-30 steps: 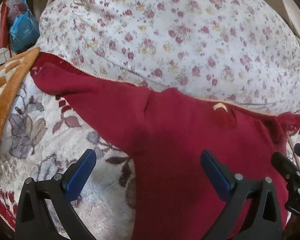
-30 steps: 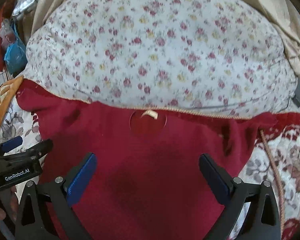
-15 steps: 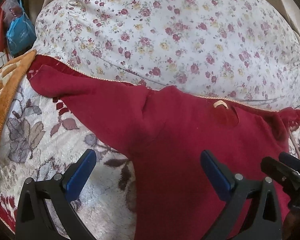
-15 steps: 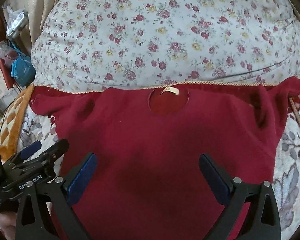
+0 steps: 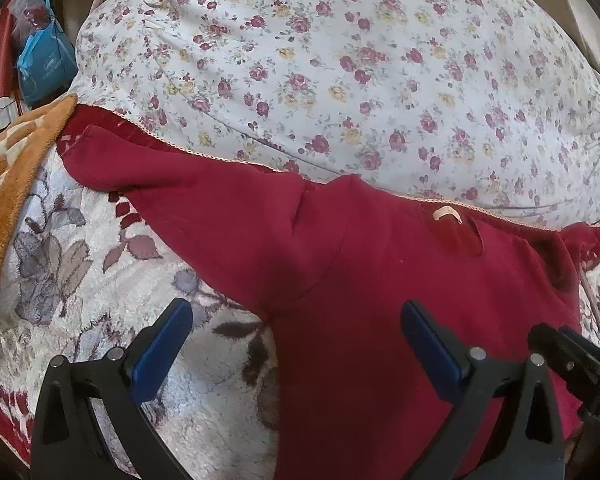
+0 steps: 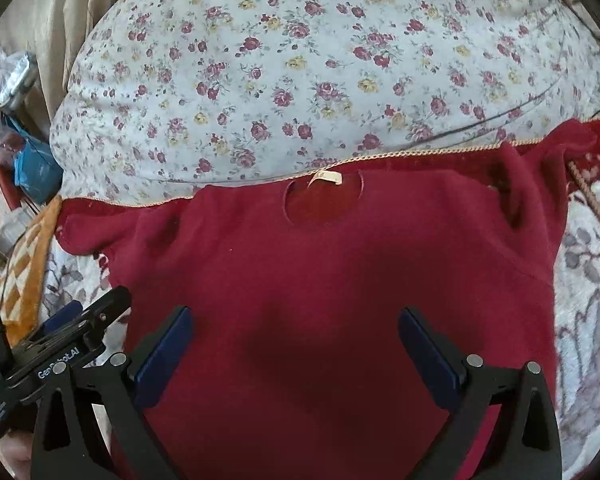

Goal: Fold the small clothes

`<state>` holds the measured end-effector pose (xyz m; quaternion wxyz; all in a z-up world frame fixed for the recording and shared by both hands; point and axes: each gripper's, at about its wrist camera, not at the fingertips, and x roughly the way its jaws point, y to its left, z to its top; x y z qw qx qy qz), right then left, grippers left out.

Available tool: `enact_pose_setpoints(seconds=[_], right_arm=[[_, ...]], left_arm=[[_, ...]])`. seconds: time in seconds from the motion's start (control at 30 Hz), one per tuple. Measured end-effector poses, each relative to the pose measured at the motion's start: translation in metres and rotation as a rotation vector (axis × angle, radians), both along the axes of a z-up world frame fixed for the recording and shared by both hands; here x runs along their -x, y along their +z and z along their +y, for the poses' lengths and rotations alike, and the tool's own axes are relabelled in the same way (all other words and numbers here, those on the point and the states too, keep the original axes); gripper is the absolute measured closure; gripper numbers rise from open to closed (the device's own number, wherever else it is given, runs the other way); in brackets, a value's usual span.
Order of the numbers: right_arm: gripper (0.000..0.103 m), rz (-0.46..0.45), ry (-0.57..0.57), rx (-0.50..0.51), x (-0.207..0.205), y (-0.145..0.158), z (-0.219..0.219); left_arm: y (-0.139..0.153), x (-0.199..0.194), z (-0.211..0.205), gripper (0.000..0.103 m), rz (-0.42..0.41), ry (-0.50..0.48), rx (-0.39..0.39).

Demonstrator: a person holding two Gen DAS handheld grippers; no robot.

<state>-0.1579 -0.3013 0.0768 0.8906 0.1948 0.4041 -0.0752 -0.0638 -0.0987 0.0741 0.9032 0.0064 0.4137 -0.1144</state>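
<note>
Crimson sweater [image 6: 332, 280] lies flat — sleeves spread, cream neck label [image 6: 326, 177] showing.

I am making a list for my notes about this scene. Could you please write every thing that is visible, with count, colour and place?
sweater: one, dark red, spread flat on the blanket, neckline toward the pillow
neck label: one, cream, inside the sweater's neckline
pillow: one, white with red and yellow flowers, behind the sweater
blanket: one, cream with grey and brown leaves and red border, under the sweater
orange cloth: one, orange and white checks, far left
blue bag: one, blue, upper left beside the pillow
left gripper: one, black with blue pads, open, above the sweater's left edge
right gripper: one, black with blue pads, open, above the sweater's middle
</note>
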Motion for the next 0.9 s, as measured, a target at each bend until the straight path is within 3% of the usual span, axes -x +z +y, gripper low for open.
enact_pose_setpoints(seconds=[0.23,0.53,0.9], right_arm=[[0.000,0.029,0.028,-0.002,-0.003,-0.007,0.006],[0.000,0.049,0.048,0.133,-0.008,0.000,0.018],[0.000,0.064,0.051,0.163,-0.010,0.001,0.022]], left_arm=[[-0.002,-0.001,0.000,0.000,0.009,-0.001,-0.005],[-0.003,-0.005,0.004,0.000,0.010,0.014,-0.003],[-0.003,-0.006,0.006,0.000,0.013,0.024,-0.004]])
